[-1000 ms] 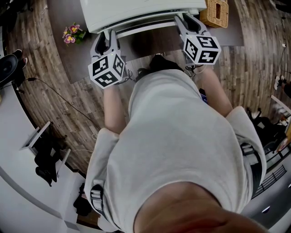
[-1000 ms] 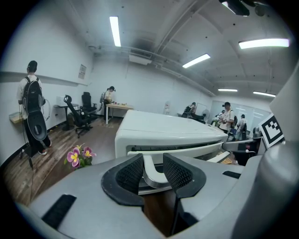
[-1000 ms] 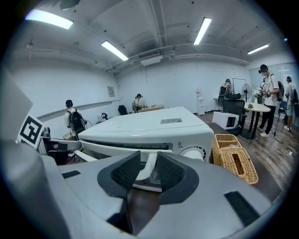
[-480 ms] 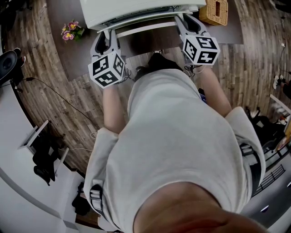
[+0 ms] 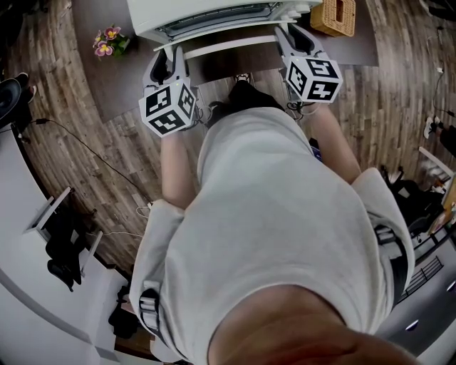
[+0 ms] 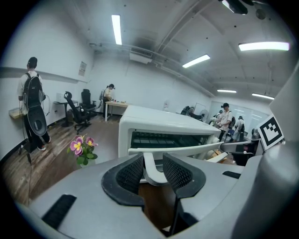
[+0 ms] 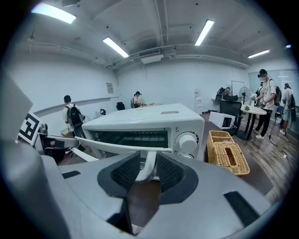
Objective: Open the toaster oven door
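Observation:
A white toaster oven (image 5: 206,8) stands on a dark table (image 5: 121,85). Its door hangs partly open, so a strip of the rack inside shows. The door's white handle bar (image 5: 228,47) runs between my two grippers. My left gripper (image 5: 167,54) is shut on the handle's left end (image 6: 152,172), which sits pinched between the ribbed pads (image 6: 130,173). My right gripper (image 5: 288,31) is shut on the right end (image 7: 147,169) in the same way. From the gripper views the oven (image 6: 159,126) (image 7: 154,120) faces me with its door tipped outward.
A small pot of flowers (image 5: 107,40) (image 6: 82,148) stands left of the oven. A wicker basket (image 5: 338,16) (image 7: 227,151) stands to its right. The oven's knobs (image 7: 187,141) are on its right side. People and office chairs are in the room behind.
The door has swung further open: the gap under the oven's top has widened and the handle has come toward me with both grippers still on it.

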Tool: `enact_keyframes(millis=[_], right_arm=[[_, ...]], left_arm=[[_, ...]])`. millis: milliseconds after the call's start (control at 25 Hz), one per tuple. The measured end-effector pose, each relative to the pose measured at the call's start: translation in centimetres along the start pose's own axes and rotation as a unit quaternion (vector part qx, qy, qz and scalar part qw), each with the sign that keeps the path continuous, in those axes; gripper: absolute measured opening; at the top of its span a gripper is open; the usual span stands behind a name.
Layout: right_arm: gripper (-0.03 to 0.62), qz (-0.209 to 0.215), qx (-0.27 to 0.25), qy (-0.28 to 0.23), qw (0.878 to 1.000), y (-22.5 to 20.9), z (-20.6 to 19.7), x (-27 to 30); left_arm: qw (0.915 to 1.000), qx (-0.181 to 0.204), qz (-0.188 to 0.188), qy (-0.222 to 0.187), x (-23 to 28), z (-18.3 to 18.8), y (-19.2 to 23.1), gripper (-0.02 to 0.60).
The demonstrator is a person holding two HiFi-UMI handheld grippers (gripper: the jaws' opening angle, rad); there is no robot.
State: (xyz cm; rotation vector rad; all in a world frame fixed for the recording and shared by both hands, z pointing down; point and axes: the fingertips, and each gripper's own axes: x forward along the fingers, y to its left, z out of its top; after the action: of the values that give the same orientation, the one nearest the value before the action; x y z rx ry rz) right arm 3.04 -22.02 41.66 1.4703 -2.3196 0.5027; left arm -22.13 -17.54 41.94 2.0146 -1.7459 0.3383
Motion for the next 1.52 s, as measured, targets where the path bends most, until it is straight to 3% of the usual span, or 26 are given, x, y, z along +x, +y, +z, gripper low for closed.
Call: enact_keyframes(millis=[960, 1200, 1520], right_arm=[[0.087, -0.05, -0.014, 0.006, 0.999, 1.0, -4.1, -2.6], [0.086, -0.055, -0.01, 0.01, 0.998, 1.1, -5.2, -3.1], [0.083, -0.044, -0.006, 0.036, 0.998, 1.2, -7.6, -3.9]], left_arm=[[0.9991, -0.012, -0.04, 0.011, -2.5, -4.3, -0.2, 0.137], [0.9988, -0.017, -0.046, 0.006, -3.2, -5.3, -0.3, 0.126], [0.9976, -0.045, -0.039, 0.035, -3.9, -8.0, -0.5, 0.12]])
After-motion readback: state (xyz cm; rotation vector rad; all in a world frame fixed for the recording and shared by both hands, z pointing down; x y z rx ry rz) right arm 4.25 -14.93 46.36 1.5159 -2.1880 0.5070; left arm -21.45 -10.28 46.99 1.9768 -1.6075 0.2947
